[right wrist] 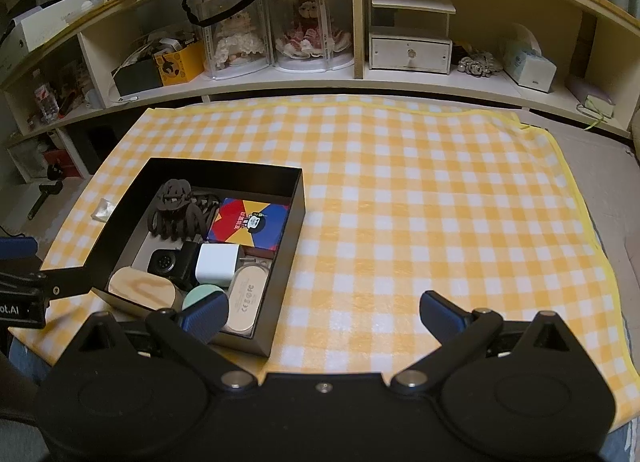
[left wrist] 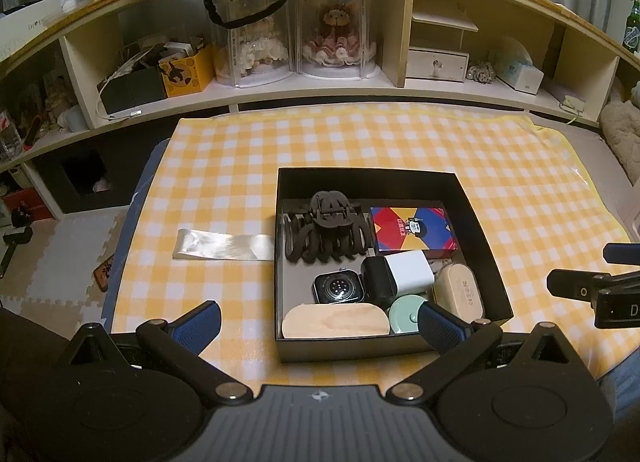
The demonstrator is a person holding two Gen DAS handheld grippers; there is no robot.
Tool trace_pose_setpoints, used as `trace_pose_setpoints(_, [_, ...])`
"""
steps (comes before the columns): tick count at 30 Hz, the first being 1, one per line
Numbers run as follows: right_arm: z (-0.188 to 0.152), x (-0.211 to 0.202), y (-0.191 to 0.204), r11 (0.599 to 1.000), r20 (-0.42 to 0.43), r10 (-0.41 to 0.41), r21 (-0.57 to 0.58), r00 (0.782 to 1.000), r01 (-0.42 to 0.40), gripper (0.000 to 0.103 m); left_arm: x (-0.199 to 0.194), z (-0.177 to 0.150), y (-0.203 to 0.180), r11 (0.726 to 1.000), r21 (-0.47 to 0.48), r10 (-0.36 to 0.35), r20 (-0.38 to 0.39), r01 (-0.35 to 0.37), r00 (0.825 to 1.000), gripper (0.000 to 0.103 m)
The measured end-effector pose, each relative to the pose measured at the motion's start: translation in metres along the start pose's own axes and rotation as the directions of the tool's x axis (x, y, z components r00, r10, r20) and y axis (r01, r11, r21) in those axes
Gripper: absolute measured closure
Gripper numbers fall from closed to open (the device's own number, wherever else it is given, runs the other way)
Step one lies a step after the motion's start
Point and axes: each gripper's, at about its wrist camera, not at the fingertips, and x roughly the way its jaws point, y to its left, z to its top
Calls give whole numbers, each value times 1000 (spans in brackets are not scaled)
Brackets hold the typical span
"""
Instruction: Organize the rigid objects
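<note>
You hold both the left hand-held gripper [left wrist: 320,322] and the right hand-held gripper [right wrist: 324,314] spread apart and empty near the counter's [right wrist: 400,190] front edge; the black box [left wrist: 484,238] holds the objects.

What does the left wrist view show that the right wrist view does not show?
Only the left wrist view shows the whole shiny plastic strip beside the box and a green bottle on the shelf. Only the right wrist view shows the wide bare cloth to the right of the box. Both show the black box with the hair claw, the colourful carton and the white charger, and both hand-held grippers open.
</note>
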Motion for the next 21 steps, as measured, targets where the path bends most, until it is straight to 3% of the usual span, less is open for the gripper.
trace_pose_setpoints(21, [0, 1, 0, 1000, -3, 4, -6, 1000, -4, 0, 2, -1, 0, 1000, 5, 5, -2, -5, 1000, 0])
